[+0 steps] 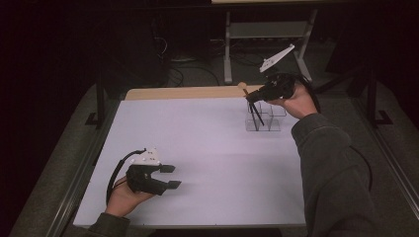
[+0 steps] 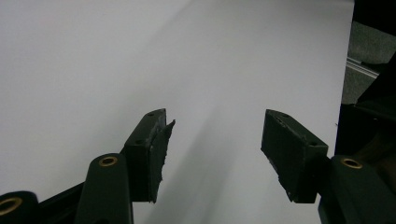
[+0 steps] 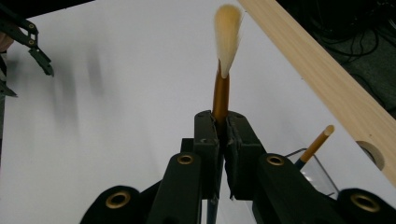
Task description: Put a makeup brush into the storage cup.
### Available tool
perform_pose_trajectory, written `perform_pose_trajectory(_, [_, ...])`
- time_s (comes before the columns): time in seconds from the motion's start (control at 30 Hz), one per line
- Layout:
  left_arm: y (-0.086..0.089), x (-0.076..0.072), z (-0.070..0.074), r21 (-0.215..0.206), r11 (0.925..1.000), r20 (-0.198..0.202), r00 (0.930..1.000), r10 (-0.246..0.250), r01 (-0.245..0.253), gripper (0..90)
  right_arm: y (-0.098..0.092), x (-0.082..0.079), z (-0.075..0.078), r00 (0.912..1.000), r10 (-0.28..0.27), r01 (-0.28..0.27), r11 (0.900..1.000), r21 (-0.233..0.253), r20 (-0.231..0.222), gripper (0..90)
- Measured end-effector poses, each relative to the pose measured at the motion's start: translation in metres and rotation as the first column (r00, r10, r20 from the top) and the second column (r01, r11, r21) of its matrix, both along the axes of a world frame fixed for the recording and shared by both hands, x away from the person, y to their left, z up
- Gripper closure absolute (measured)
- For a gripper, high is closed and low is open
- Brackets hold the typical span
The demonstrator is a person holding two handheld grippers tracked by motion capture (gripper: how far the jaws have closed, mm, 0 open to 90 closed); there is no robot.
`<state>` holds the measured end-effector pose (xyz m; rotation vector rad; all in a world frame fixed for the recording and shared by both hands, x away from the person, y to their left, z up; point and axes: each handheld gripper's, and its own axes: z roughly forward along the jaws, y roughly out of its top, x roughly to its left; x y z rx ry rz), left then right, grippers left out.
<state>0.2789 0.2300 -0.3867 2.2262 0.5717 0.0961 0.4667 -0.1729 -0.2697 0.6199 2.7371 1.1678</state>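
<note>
My right gripper (image 3: 223, 122) is shut on a brush (image 3: 221, 88) with a golden ferrule and a pale bristle tuft that points away from the jaws. In the high view this gripper (image 1: 250, 97) hovers over a clear plastic holder (image 1: 271, 124) at the back right of the white table, and the brush's dark handle slants down into it. A second brush (image 3: 317, 140) stands in the holder (image 3: 322, 177). At the front left, my left gripper (image 1: 170, 177) rests open just above the table (image 1: 207, 143). Its jaws stand wide apart with nothing between them (image 2: 215, 135).
A pale wooden strip (image 1: 188, 92) runs along the table's far edge, with a round hole (image 3: 371, 151) near the holder. Metal rails (image 1: 74, 182) flank the table. Cables and a metal frame (image 1: 228, 49) lie on the dark floor beyond.
</note>
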Motion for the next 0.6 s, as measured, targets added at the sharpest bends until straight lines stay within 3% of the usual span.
perform_pose_trajectory(0.6, [0.004, 0.001, 0.000, -0.001, 1.0000, 0.004, 1.0000, -0.003, 0.003, 39.3, -0.003, 0.024, 0.010, 0.9984, -0.056, 0.056, 0.998, -0.023, -0.008, 83.0])
